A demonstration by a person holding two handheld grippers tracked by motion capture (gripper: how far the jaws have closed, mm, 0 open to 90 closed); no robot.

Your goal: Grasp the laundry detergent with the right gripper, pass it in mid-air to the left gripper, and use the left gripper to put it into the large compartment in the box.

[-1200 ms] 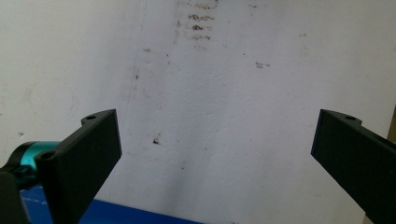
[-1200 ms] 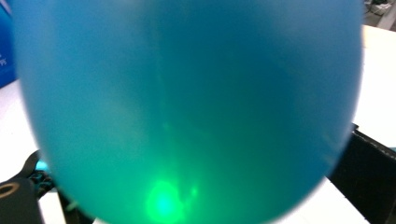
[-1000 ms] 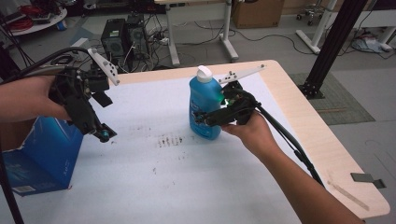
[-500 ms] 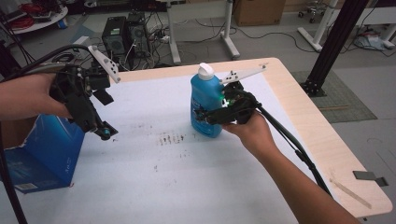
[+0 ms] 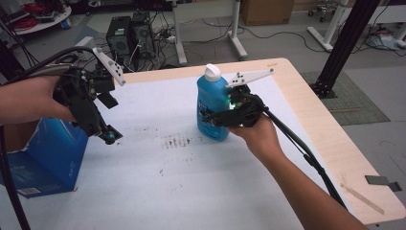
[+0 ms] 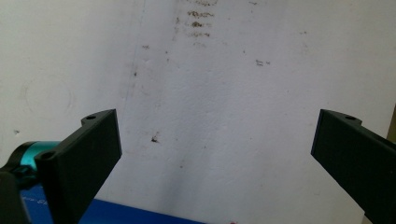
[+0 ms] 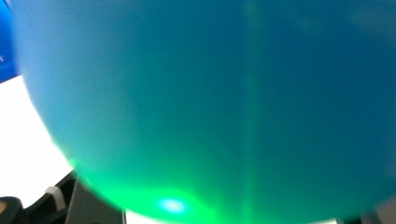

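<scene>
High view, blue bottle point(image 5: 211, 108) upright, clamped in right gripper point(image 5: 218, 116)

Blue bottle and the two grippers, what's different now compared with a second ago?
The right gripper has just been closing its jaws around the blue bottle, which sits between them, standing upright on the white mat. The bottle keeps its spot. The left gripper stays open above the mat beside the blue box, in the same place.

A pale wooden worktop point(image 5: 306, 100) carries a white sheet point(image 5: 191, 182) with dark smudges. A blue bottle point(image 5: 210, 108) stands upright on the sheet toward the far edge.
</scene>
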